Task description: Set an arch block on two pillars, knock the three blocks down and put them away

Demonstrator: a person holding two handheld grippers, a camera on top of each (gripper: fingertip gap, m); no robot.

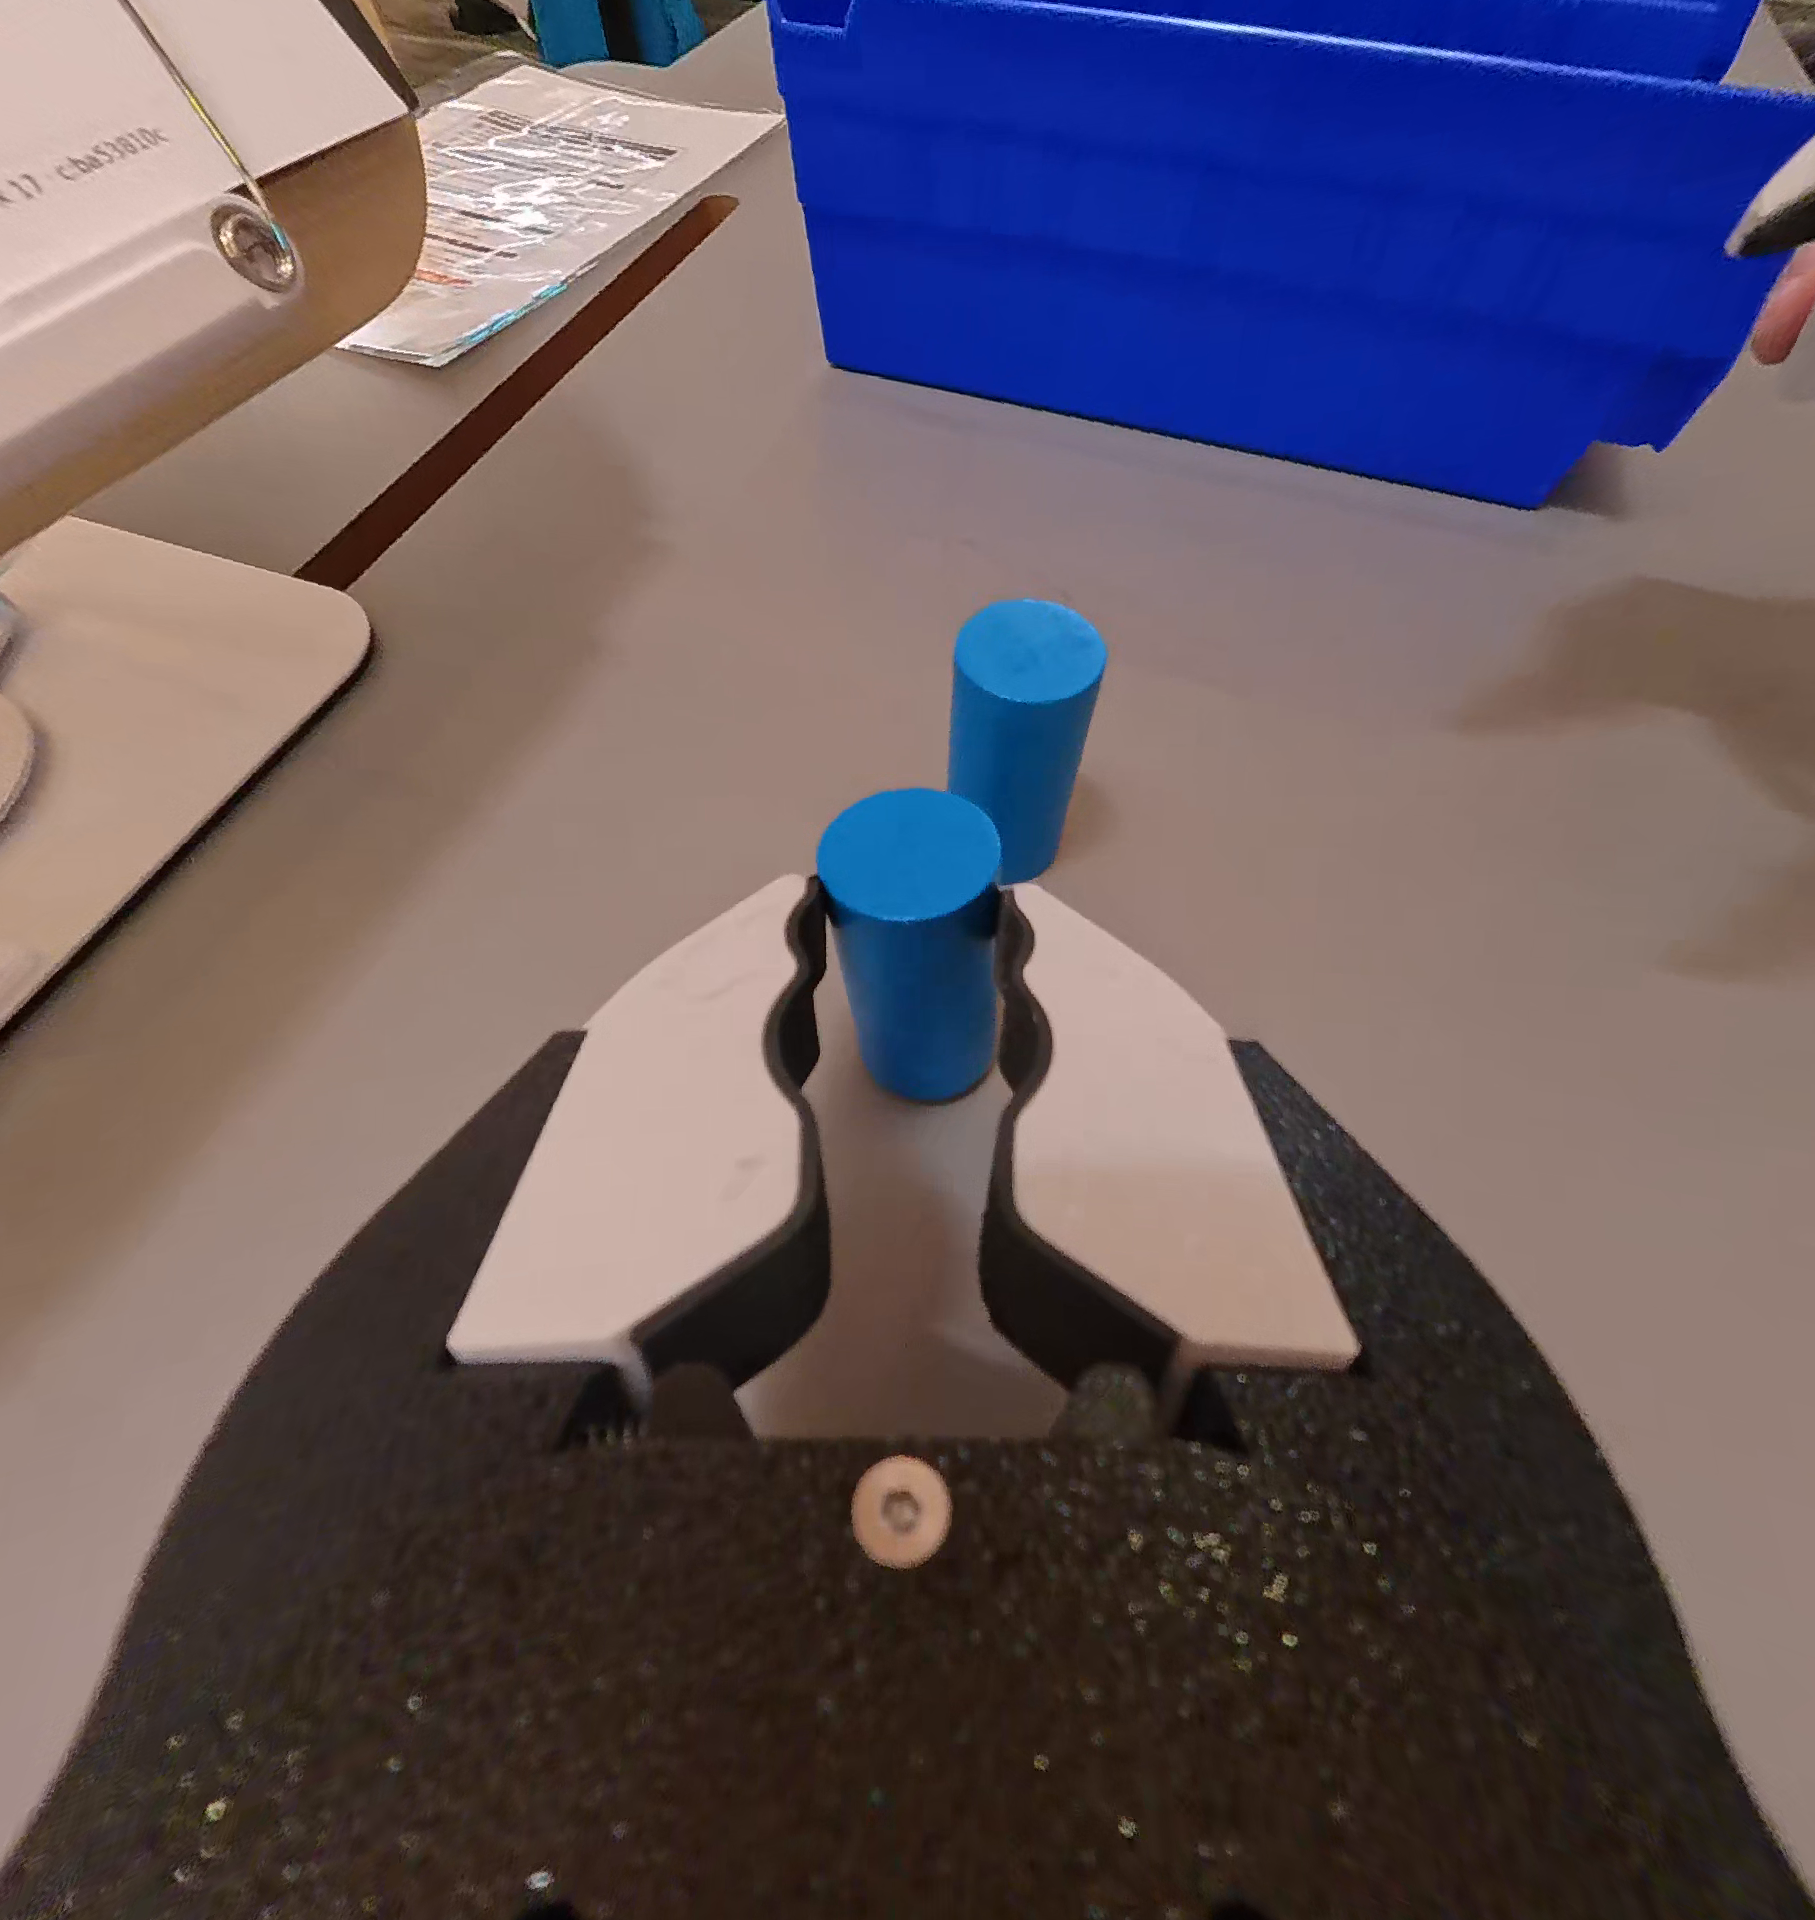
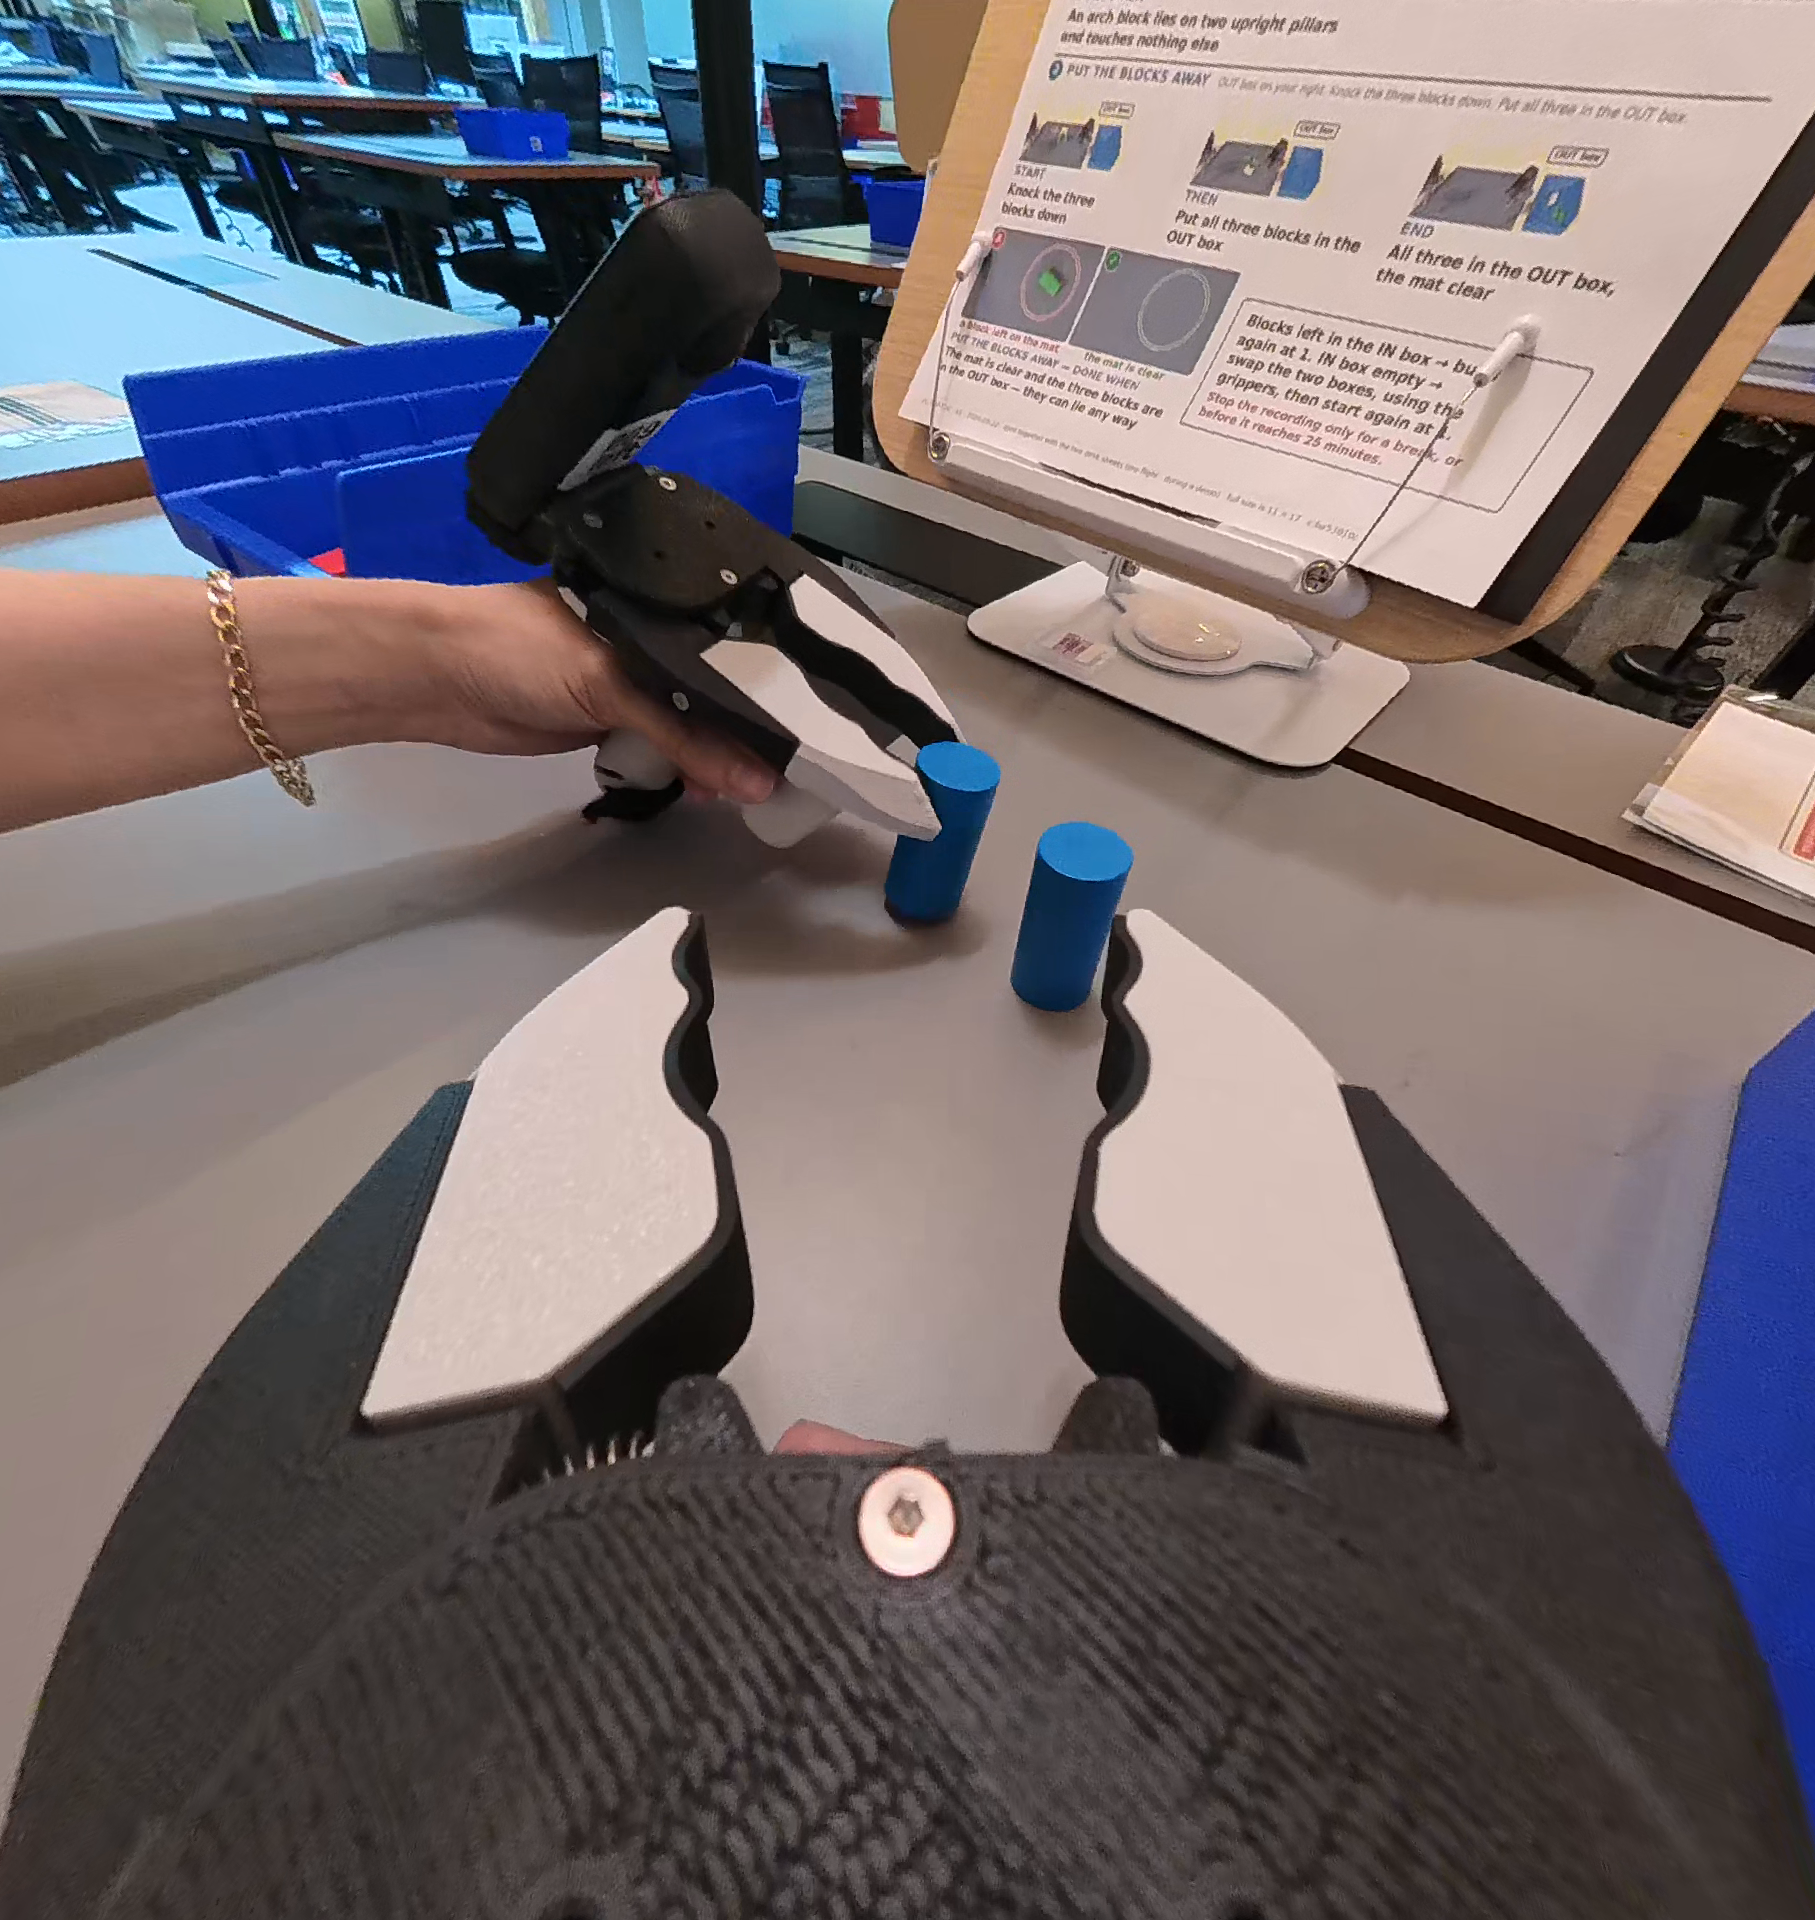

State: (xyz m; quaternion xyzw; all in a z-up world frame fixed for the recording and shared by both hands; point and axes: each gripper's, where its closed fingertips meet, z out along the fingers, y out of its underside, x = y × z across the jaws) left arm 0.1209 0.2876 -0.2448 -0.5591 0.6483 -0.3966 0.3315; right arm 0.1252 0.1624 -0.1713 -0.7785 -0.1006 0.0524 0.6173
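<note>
My left gripper (image 1: 908, 899) is shut on the top of a blue cylinder (image 1: 913, 997), whose base is at the grey table (image 1: 1298, 831). The cylinder leans slightly. In the right wrist view a hand holds that gripper (image 2: 934, 774) on this cylinder (image 2: 929, 862). A second blue cylinder (image 1: 1022, 727) stands upright and free just beyond it. My right gripper (image 2: 908, 935) is open and empty above the table. Its right fingertip (image 2: 1131, 945) is close beside the second cylinder (image 2: 1069, 914) without touching it.
A blue bin (image 1: 1246, 260) stands beyond the cylinders and shows at the right edge of the right wrist view (image 2: 1776, 1247). Another blue bin (image 2: 383, 447) stands behind the left gripper. A tilted instruction board (image 2: 1402, 260) stands on a white base (image 2: 1194, 665). Bagged papers (image 2: 1765, 800) lie at the right. One gripper's finger ends stand about 15 centimeters off the other's.
</note>
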